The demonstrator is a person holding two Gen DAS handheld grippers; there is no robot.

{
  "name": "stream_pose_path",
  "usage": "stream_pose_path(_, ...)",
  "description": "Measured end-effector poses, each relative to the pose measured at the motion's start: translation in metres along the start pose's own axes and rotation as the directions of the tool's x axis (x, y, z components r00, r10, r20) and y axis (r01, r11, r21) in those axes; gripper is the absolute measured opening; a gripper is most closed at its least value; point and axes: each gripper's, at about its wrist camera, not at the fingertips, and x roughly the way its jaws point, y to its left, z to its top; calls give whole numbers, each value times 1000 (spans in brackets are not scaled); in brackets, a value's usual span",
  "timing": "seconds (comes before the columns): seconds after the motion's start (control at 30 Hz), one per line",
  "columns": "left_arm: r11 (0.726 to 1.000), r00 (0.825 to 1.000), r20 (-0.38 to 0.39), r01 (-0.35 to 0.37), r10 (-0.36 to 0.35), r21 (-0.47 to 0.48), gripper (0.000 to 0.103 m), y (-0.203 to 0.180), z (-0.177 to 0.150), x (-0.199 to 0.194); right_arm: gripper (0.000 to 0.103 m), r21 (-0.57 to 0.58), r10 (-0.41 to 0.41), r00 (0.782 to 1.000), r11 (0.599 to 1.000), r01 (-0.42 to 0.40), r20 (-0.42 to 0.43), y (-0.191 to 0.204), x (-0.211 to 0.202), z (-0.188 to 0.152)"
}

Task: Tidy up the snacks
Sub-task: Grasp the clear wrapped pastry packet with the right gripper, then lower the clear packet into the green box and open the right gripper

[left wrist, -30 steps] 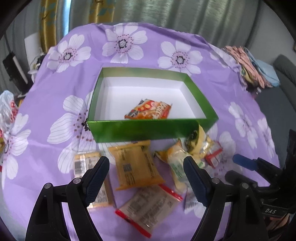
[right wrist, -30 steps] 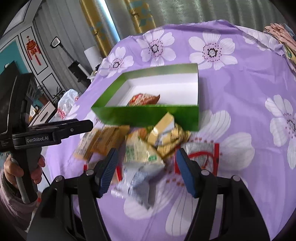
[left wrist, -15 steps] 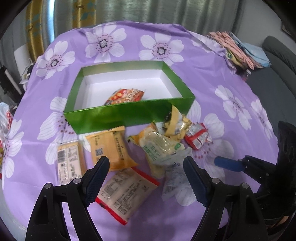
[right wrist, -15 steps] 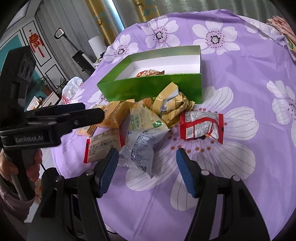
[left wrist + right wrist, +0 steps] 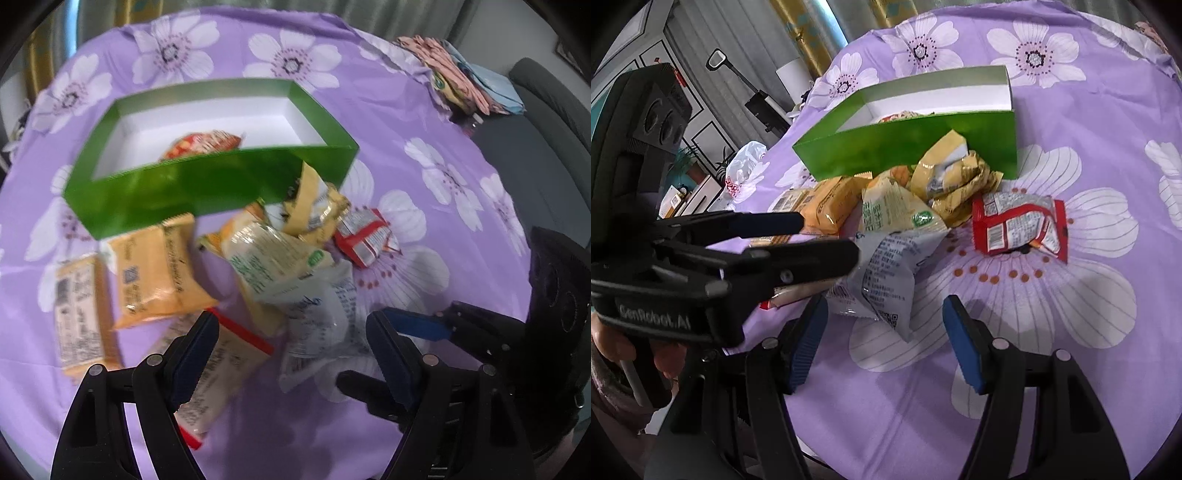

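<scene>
Purple cloth with big white flowers (image 5: pixel 436 122) covers the round table, with grey curtains behind it and a cabinet and a white plastic bag (image 5: pixel 744 173) off to the far left.

Furthest left on the cloth lies a flat tan packet (image 5: pixel 79 314), and just beside it an orange packet (image 5: pixel 155 277) whose top edge touches the front wall of the green box (image 5: pixel 207 192). The box sits open with a white inside, and one red-and-orange snack bag (image 5: pixel 203 142) lies in it.

The left gripper (image 5: pixel 291 350) hangs low over the near edge of the pile, tilted down and pointing toward the box, its fingers spread wide and holding nothing. Under its left finger lies a red-edged packet (image 5: pixel 218 362); between the fingers lies a white crinkled packet (image 5: pixel 321 325). On top of that one rests a pale packet with green print (image 5: pixel 273 258), and behind it a yellow wrapper (image 5: pixel 314 206) leans against the box front.

To the right, apart from the heap, lies a red packet (image 5: pixel 1019 225) on a flower.

The right gripper (image 5: pixel 882 343) comes in from the right, level with the other and close beside it, also spread wide and empty, aimed at the white packet. A folded stack of cloths (image 5: pixel 454 77) sits at the far right edge.
</scene>
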Motion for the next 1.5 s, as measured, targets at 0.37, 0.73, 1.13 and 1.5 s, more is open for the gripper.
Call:
stream_pose_path(0.37,996,995,-70,75,-77,-38,82,3,-3,21,45,-1,42,999,999,-42,3,1,11,2)
stream_pose_path(0.73,994,990,-90,105,-107,-19,50,2,-4,25,34,-10,61,998,998,-61,-24,1,22,0)
stream_pose_path(1.13,995,996,7,84,-85,46,46,-15,-3,-11,31,-44,68,997,997,-67,23,15,-1,2)
stream_pose_path(1.5,994,990,119,72,-82,82,46,-17,27,-37,31,-121,46,987,992,-28,151,31,-30,31)
